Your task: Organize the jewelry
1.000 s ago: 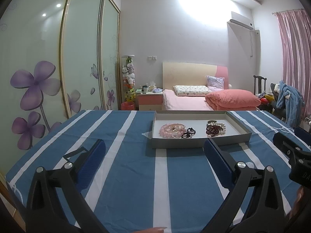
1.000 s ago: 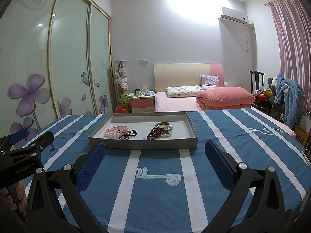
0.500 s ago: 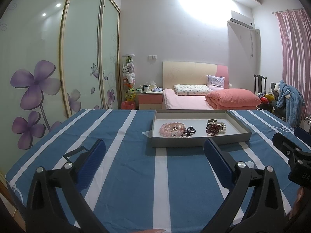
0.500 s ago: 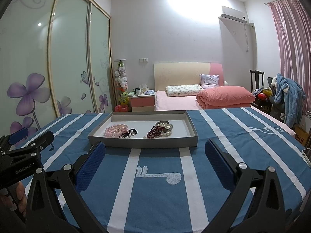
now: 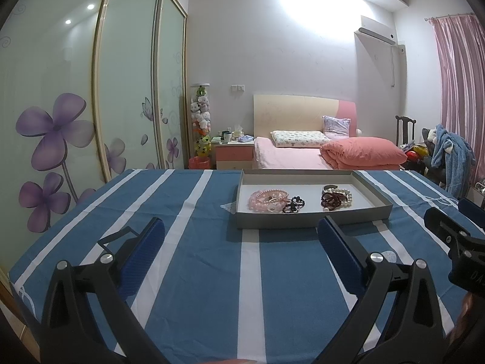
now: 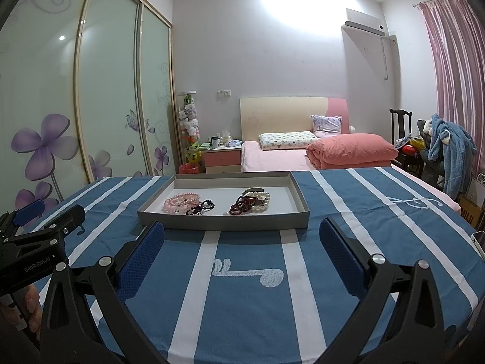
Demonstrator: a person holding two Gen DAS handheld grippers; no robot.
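The left tool (image 5: pixel 241 236) hovered low over the striped tabletop (image 5: pixel 188 267), its blue pads spread wide with nothing between them. Ahead of it and slightly to its right sat the shallow grey tray (image 5: pixel 309 220), near but not touched. In the tray's left half lay the pink bead bracelets (image 5: pixel 268 199) with a small dark beaded bracelet (image 5: pixel 293 205) touching them; in its right half, well apart from those, lay a second heap: dark red beads (image 5: pixel 333 200) tangled with white pearls (image 5: pixel 348 197). The two heaps suggested sorting by kind, or simply a pile waiting to be separated; the scene fits either.

The right tool (image 6: pixel 242 238) hung beside the left, level and pointed the same way, its pads likewise wide apart and empty. From it the tray (image 6: pixel 224 223) lay straight ahead and a touch left, close beyond the fingertips. Both tools seemed poised as a pair, aimed at the tray rather than at any single piece.
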